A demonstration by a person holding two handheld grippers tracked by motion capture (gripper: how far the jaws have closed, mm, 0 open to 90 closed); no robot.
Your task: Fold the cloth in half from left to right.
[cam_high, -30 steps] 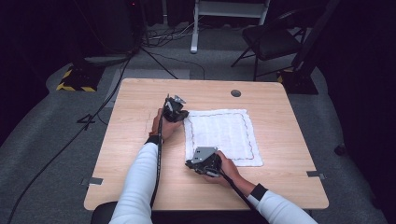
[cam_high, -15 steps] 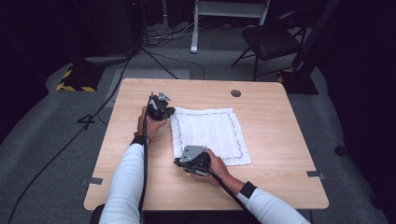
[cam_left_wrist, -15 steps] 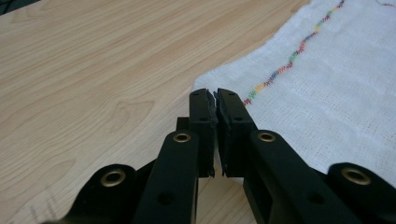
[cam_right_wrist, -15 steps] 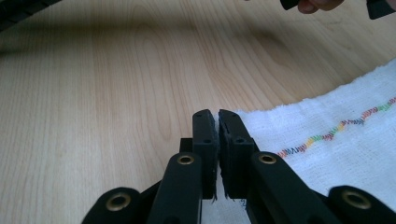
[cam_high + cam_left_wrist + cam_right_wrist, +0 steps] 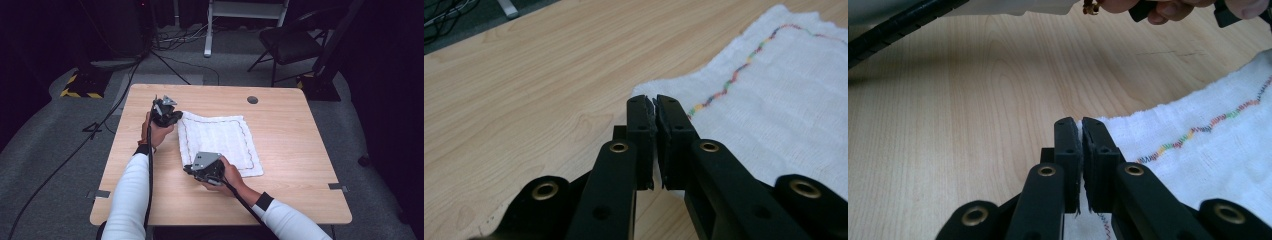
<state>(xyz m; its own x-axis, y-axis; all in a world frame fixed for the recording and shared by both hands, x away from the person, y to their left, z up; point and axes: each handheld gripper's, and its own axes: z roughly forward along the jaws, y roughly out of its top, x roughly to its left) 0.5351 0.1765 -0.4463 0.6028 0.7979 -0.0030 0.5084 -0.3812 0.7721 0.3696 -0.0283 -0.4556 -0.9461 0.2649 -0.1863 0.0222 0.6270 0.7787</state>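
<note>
White cloth (image 5: 217,144) with a multicoloured stitched border lies flat near the middle of the wooden table (image 5: 295,150), its left edge under both tools. Left gripper (image 5: 167,116) sits at the far-left corner of the cloth; in the left gripper view its jaws are pressed nearly together with the corner's white fabric nipped between the pads (image 5: 644,117), so it is clamped on the cloth. Right gripper (image 5: 202,171) sits at the near-left corner; in the right gripper view its jaws are likewise drawn tight, a thin sliver of cloth edge showing between them and the fabric running under the tool. Judgement: the step in hand looks like a two-corner lift of the left edge, most likely to fold the cloth over toward the right or to carry it. To do it well: keep both pinches firm, since each bite looks shallow and close to the hem and a jerk could pull a corner free. Raise both hands together and keep the edge between them lightly taut, so the fabric hangs straight without sagging. If folding, carry the edge level across and lay corner on corner, stitched line matching stitched line, before letting go.
</note>
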